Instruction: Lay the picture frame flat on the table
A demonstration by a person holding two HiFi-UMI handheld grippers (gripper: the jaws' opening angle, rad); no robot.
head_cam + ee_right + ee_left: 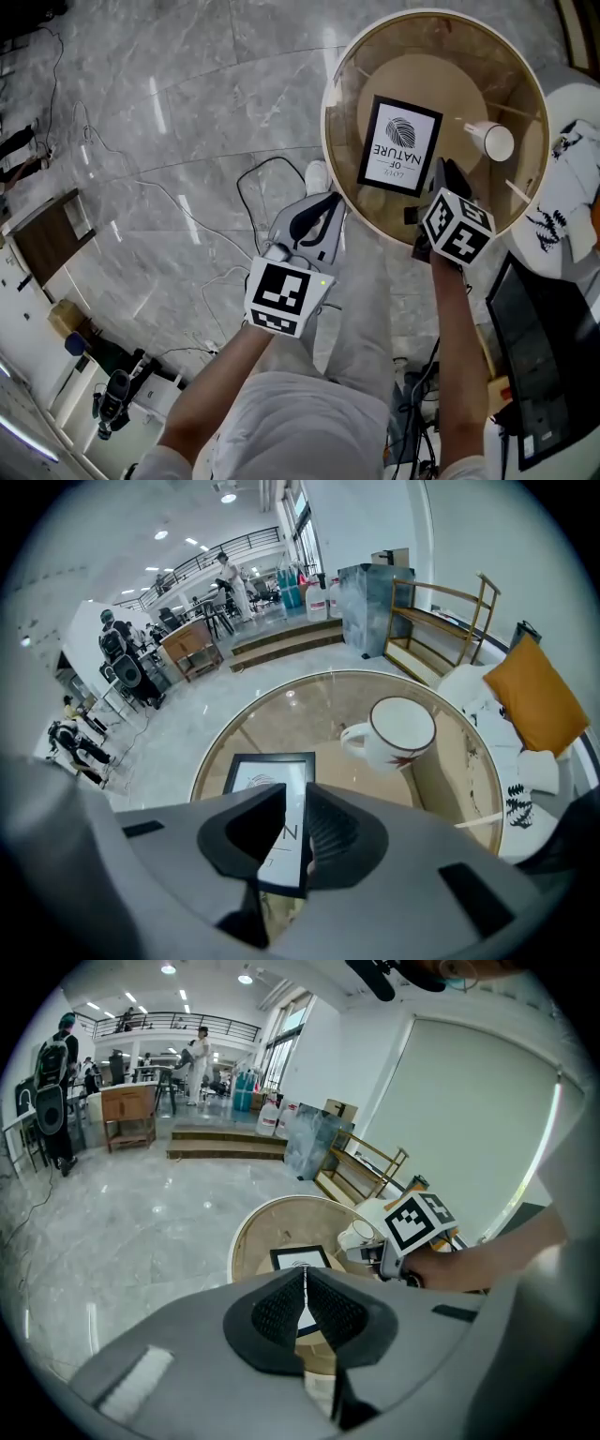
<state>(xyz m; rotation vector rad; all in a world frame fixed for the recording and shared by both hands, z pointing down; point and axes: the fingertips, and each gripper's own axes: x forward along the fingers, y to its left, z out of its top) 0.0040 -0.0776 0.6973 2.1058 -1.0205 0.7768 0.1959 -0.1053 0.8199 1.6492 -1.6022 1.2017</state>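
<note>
Picture frame (399, 145) lying flat, upper right.
Reads "LOVE OF NATURE"; right gripper (443, 170) narrowly parted at its corner, left gripper (330, 204) closed.

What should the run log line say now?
state: black rectangular picture frame flat on round glass table | right gripper: open above it | left gripper: shut, empty

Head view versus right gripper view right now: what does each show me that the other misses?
Head view only: the left gripper, held near the rim of the round glass table, and the picture frame's full print. Right gripper view only: the right gripper's jaws slightly apart, the frame's face showing through the gap. Both: the frame lying flat on the table, the white mug beside it.
</note>
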